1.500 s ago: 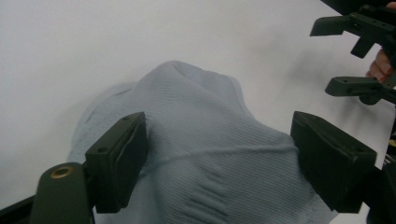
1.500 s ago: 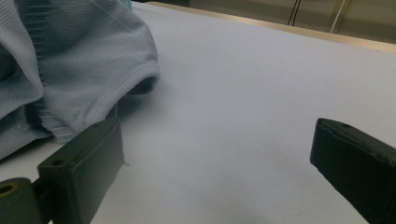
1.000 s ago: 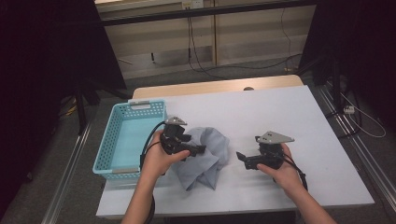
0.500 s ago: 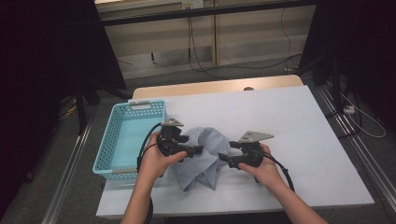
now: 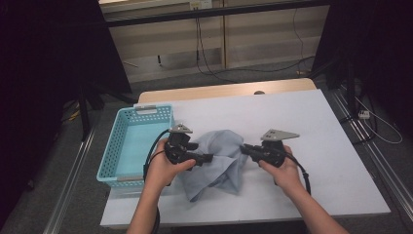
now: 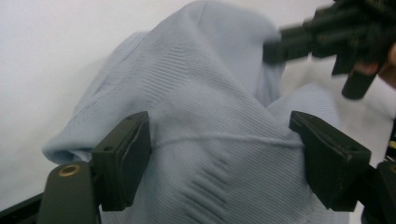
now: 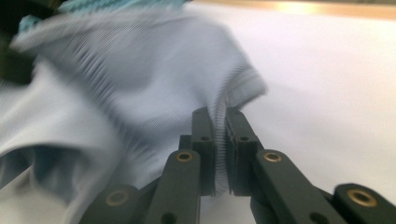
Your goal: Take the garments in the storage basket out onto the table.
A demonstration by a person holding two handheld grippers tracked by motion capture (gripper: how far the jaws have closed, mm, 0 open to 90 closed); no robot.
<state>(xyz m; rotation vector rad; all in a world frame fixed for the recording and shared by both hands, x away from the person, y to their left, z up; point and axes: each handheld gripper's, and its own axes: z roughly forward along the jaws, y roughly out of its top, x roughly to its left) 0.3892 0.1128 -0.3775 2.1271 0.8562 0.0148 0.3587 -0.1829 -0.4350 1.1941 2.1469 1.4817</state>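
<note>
A crumpled pale blue-grey cloth [image 5: 220, 161] lies in the middle of the white table [image 5: 302, 126]. My left gripper [image 5: 208, 158] rests at the cloth's left side, jaws wide open with a ridge of the cloth [image 6: 219, 154] bulging between them. From the right, my right gripper [image 5: 245, 149] is shut on the cloth's ribbed right edge [image 7: 220, 140]. Its dark body also appears in the left gripper view at the top right, where the right gripper [image 6: 275, 49] meets the cloth.
A light blue plastic basket [image 5: 127, 161] stands at the table's left edge, just beside my left hand. White tabletop stretches to the right and behind the cloth. Cables [image 5: 204, 44] run along the floor beyond the table.
My right gripper has moved left across the table to the cloth and closed on its right edge. The left gripper has stayed put at the cloth's left side.
</note>
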